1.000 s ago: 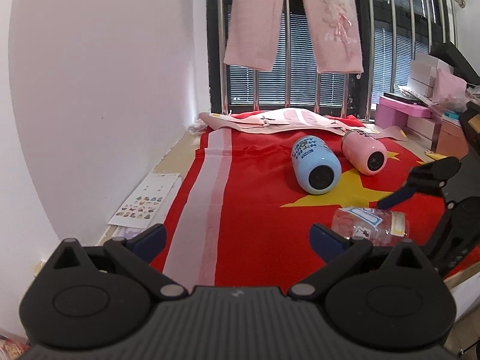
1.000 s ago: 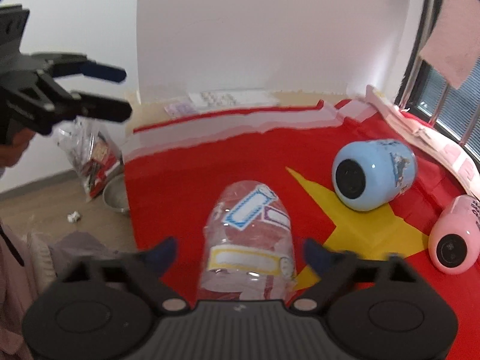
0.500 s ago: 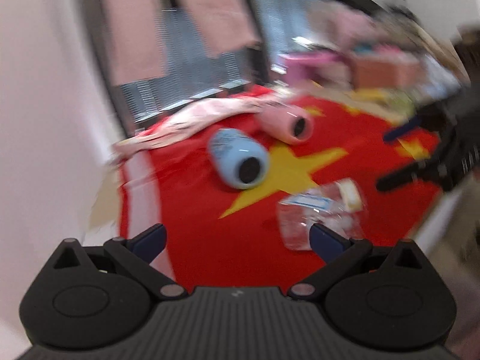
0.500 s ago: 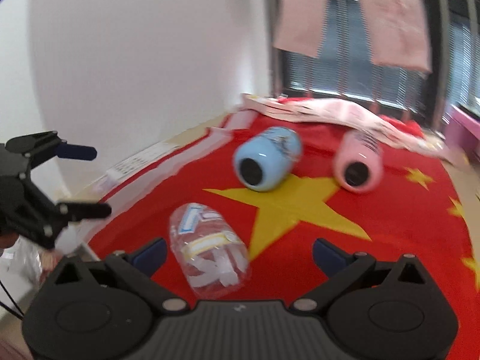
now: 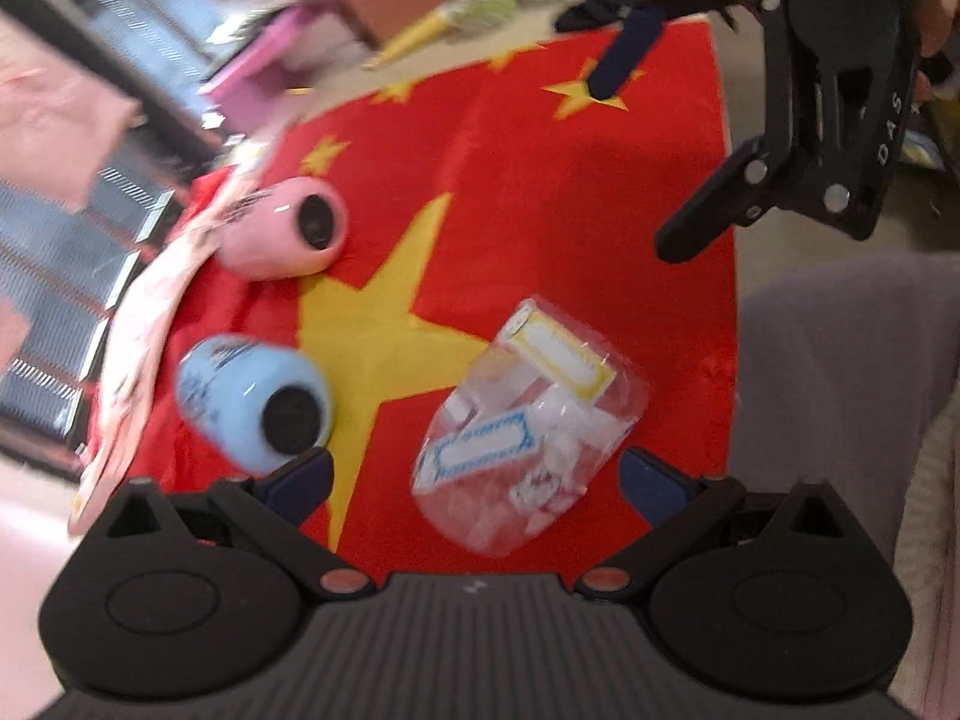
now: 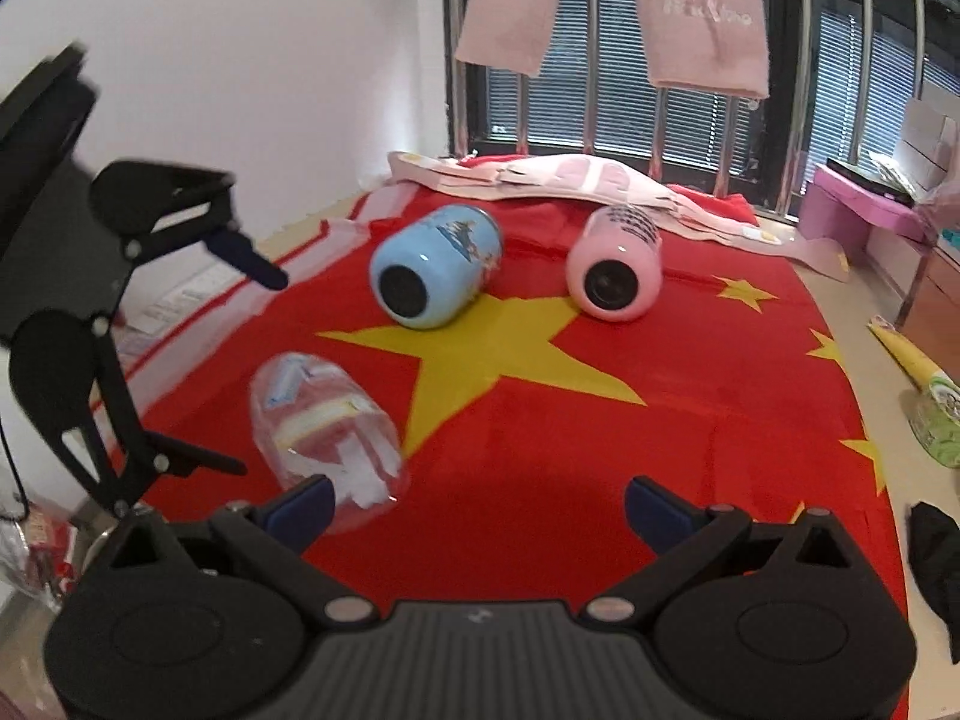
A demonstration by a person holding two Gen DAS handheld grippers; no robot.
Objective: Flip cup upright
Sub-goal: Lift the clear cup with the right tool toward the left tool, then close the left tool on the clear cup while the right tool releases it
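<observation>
3 cups lie on their sides on a red flag cloth [image 6: 660, 432]: clear plastic cup [image 5: 528, 420], blue cup [image 6: 435, 267], pink cup [image 6: 615, 270]. Left gripper [image 5: 474, 477] and right gripper [image 6: 477, 507] gape wide, empty.

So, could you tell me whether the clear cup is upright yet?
No: the clear cup lies on its side on the red cloth, ungripped.

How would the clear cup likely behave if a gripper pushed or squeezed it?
The clear cup lies on its side on the red cloth, so a nudge would probably roll it. Its thin see-through wall suggests it is light and may flex or crumple under a firm squeeze. The smooth plastic could slip between the left gripper's open jaws.
</observation>
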